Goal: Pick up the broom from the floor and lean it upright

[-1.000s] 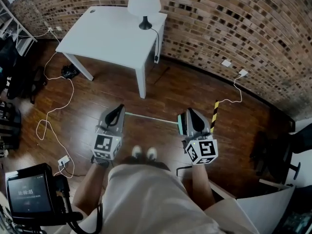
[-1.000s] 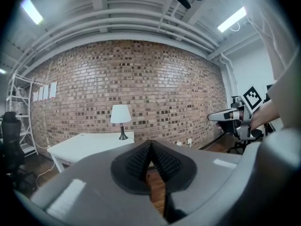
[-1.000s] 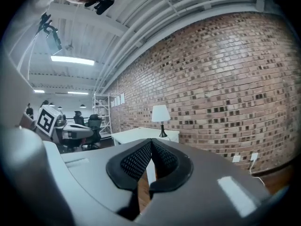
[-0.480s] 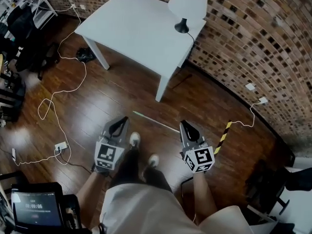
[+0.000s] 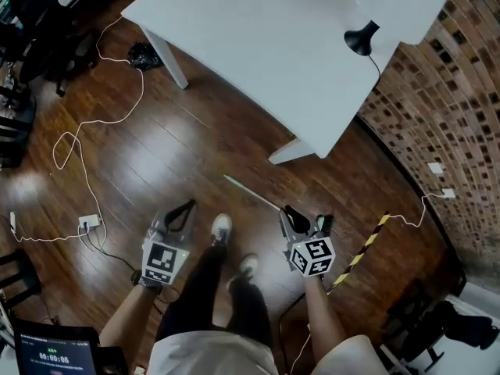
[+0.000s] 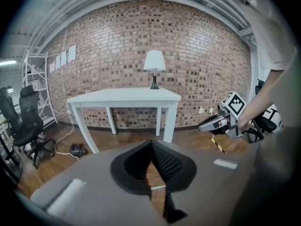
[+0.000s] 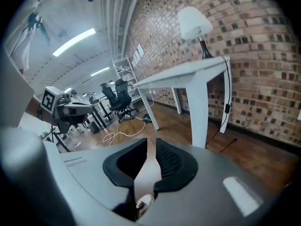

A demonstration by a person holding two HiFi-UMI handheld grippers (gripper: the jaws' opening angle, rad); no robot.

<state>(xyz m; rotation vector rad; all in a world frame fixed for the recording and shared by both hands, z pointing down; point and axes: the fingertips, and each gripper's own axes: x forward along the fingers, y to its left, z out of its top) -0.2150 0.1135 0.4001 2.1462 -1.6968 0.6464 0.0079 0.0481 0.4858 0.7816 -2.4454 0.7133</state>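
**A:** Head view first. Where's the broom?

**B:** The broom (image 5: 250, 191) lies flat on the wooden floor (image 5: 156, 155). Its pale handle runs towards 10 o'clock from the right gripper (image 5: 287, 212), and I can't tell whether the two touch. The white worktop (image 5: 258, 45) with its lamp (image 5: 391, 2) stands at 12 o'clock.

**A:** And the left gripper (image 5: 187, 207)?

**B:** It's at about 9 o'clock of the person's shoes (image 5: 221, 229), apart from the handle.

**A:** What does the left gripper view show?

**B:** Its tips are pressed together, clenched on nothing. The right gripper shows at 3 o'clock.

**A:** And the right gripper view?

**B:** Released. Its jaws have just been opening, and only floor and a shoe show through the gap.
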